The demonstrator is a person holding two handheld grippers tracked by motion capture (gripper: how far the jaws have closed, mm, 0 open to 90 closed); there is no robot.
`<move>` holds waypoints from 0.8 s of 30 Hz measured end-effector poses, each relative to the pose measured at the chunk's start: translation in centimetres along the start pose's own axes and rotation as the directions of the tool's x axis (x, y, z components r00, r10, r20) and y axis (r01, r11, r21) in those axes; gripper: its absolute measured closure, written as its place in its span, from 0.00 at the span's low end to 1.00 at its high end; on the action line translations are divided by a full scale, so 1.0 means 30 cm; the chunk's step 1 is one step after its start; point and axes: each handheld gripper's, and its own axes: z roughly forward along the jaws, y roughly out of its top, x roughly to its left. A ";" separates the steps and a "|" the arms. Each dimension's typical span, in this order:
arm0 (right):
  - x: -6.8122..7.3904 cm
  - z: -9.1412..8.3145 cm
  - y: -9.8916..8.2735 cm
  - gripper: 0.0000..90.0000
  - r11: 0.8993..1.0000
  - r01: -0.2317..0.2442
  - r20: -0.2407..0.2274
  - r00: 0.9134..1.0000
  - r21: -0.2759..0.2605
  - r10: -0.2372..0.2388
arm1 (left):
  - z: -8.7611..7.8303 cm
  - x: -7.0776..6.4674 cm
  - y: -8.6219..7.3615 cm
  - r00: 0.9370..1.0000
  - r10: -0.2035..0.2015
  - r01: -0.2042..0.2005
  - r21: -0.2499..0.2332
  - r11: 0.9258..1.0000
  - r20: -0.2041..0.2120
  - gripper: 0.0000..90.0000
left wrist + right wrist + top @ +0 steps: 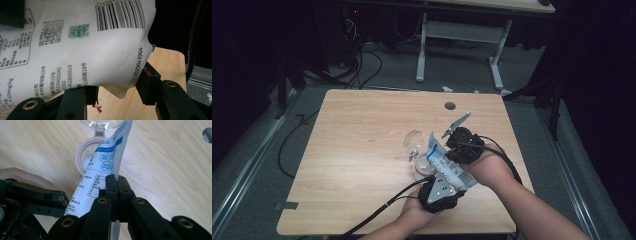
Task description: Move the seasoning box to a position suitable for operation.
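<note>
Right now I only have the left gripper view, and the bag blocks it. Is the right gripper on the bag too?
Observer: Yes. The right gripper is shut on the bag, pinching one edge flat.
Operator: What's beyond the bag?
Observer: A jar on the table, its clear lid swung open.
Operator: Is the bag lined up with it?
Observer: In the right gripper view the bag's far end lies across the jar's mouth; I can't tell whether they touch.
Operator: And my left gripper?
Observer: The left gripper holds the bag's near end, toward the person.
</note>
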 end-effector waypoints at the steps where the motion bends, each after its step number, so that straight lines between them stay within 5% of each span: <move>1: 0.001 0.000 0.000 1.00 1.000 0.000 0.001 1.000 0.004 0.000 | 0.000 -0.001 0.001 1.000 0.001 -0.001 0.000 1.000 0.000 0.65; 24: -0.001 -0.004 0.010 1.00 1.000 0.004 0.005 1.000 0.001 -0.004 | -0.003 0.006 0.008 1.000 -0.001 0.001 -0.008 1.000 -0.001 0.65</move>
